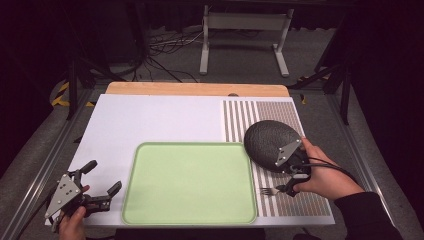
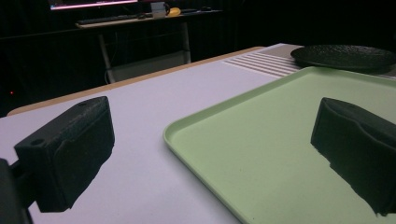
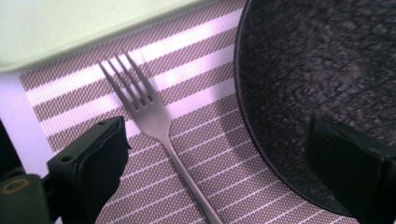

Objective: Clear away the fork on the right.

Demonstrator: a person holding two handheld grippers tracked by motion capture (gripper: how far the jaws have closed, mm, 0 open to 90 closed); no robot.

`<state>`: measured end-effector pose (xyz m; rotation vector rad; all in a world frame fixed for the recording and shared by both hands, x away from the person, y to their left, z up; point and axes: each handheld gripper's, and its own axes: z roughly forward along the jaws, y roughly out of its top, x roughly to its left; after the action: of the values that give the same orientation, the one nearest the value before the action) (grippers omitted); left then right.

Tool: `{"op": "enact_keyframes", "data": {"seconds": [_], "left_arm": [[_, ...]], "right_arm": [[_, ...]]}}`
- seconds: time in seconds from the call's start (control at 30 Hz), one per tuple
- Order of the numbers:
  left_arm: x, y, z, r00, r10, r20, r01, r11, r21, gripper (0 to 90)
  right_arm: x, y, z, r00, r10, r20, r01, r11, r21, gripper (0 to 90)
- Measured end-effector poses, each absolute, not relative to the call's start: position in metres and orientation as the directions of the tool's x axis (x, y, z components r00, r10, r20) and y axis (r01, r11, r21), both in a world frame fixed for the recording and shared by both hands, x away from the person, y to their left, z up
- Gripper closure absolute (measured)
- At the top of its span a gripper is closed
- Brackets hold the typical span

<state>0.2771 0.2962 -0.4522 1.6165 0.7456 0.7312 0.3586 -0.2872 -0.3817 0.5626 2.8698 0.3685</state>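
Hovering wide open over the fork (image 3: 159, 135), the right claw (image 3: 219, 172) straddles it beside the plate (image 3: 327, 84).

Green tray (image 1: 190, 182), striped placemat (image 1: 280, 112), perhaps cables (image 1: 160, 45) behind.

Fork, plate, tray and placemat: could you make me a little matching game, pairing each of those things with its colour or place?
Things:
1. fork
2. plate
3. tray
4. placemat

Descriptions:
A. pale green, in the middle of the table
B. black and round, with a rough surface
C. striped, under the plate and fork
D. silvery, lying between the open jaws of the right hand-held gripper

Pairs: 1-D, 2-B, 3-A, 4-C
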Motion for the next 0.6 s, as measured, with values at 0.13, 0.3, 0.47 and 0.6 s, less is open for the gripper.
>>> {"op": "enact_keyframes", "data": {"seconds": [0.13,0.3,0.47,0.6], "left_arm": [[0.277,0.296,-0.452,0.604,0.794,0.066,0.08,-0.143,0.986,0.3],[0.277,0.296,-0.452,0.603,0.795,0.068,0.08,-0.146,0.986,0.3],[0.277,0.296,-0.452,0.603,0.795,0.068,0.083,-0.147,0.986,0.3],[0.277,0.295,-0.452,0.604,0.794,0.069,0.083,-0.15,0.985,0.3]], "right_arm": [[0.358,-0.287,-0.385,-0.919,0.373,-0.129,0.336,0.91,0.241,6.5],[0.361,-0.291,-0.39,-0.924,0.371,-0.094,0.35,0.919,0.183,9.0],[0.362,-0.29,-0.393,-0.935,0.34,-0.105,0.323,0.935,0.15,11.1],[0.36,-0.287,-0.399,-0.948,0.307,-0.09,0.298,0.949,0.1,16.8]]}}
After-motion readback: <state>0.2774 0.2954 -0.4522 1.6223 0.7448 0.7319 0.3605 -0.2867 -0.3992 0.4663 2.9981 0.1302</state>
